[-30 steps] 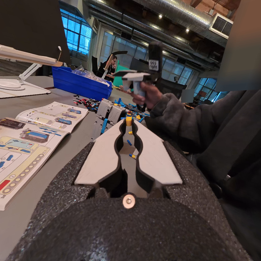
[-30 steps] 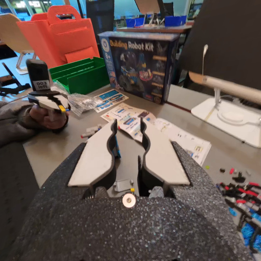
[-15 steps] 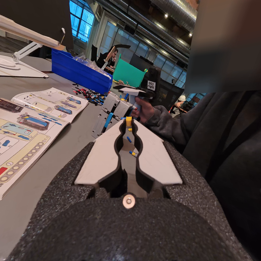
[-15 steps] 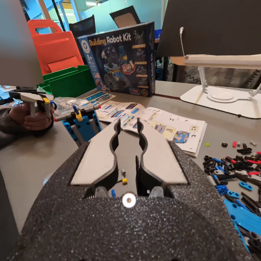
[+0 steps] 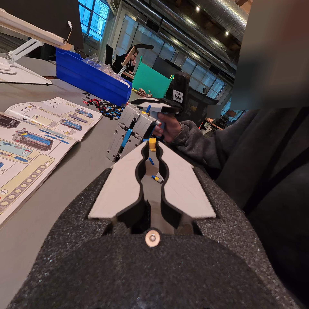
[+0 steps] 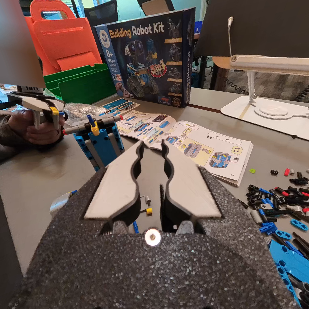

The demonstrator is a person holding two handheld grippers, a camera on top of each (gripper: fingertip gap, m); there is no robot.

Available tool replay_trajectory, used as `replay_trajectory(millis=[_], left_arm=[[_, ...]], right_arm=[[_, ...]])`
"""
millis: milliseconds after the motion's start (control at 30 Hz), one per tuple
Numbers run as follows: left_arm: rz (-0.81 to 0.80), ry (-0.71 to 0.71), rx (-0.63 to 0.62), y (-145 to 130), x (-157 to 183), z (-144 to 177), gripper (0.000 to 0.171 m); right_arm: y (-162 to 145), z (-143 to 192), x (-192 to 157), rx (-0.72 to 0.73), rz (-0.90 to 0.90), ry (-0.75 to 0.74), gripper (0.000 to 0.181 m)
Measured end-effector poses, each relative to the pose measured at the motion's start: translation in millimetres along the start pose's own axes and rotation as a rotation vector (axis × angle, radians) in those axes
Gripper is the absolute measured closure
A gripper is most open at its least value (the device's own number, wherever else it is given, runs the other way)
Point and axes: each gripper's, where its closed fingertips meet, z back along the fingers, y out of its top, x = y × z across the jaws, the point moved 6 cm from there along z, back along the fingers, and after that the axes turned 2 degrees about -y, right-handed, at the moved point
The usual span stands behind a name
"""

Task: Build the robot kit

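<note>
A small yellow piece point(image 5: 152, 145) is pinched at the very tips of the left gripper point(image 5: 151, 142), whose fingers are closed onto it. An upright grey-and-blue block model point(image 5: 132, 132) is stood on the table point(image 6: 41, 175) just beside those tips, at about 11 o'clock from them. The model's long axis is vertical, and a grey axle point(image 6: 102, 121) with red ends is laid across its top, nearly level. In the right wrist view the model is seen at 10 o'clock from the right gripper point(image 6: 152, 143), whose fingers are spread with nothing between them (only a few loose bits are seen on the table below). Both grippers are held close to the model, and which is nearer cannot be told. An open instruction booklet point(image 6: 192, 147) is spread at 1 o'clock, a kit box point(image 6: 147, 58) is stood at 12, and a heap of loose parts point(image 6: 284, 197) is scattered at 3 o'clock.
</note>
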Motion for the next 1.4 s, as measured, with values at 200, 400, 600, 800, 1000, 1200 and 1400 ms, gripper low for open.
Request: replay_trajectory(millis=[200, 400, 600, 800, 1000, 1200, 1400], left_arm=[[-0.046, -0.009, -0.036, -4, 8, -4, 0.165], [-0.125, -0.01, -0.082, -10, 19, -10, 0.165], [-0.219, 0.002, -0.122, -15, 29, -15, 0.165], [-0.191, -0.006, -0.114, -14, 27, -14, 0.165], [-0.187, -0.014, -0.126, -16, 28, -15, 0.165], [-0.182, -0.019, -0.126, -16, 28, -15, 0.165], [-0.156, -0.054, -0.136, -18, 32, -18, 0.165]], right_arm=[[-1, -2, -11, -0.015, 0.048, 0.042, 0.16], [6, 4, -38, -0.005, 0.109, 0.128, 0.159], [-12, 14, -121, -0.251, 0.158, 0.533, 0.145], [-50, -1, -142, -0.509, 0.365, 0.477, 0.143], [-67, -2, -134, -0.649, 0.418, 0.404, 0.14], [-62, -2, -131, -0.626, 0.395, 0.397, 0.139], [-29, -10, -145, -0.304, 0.199, 0.484, 0.144]])
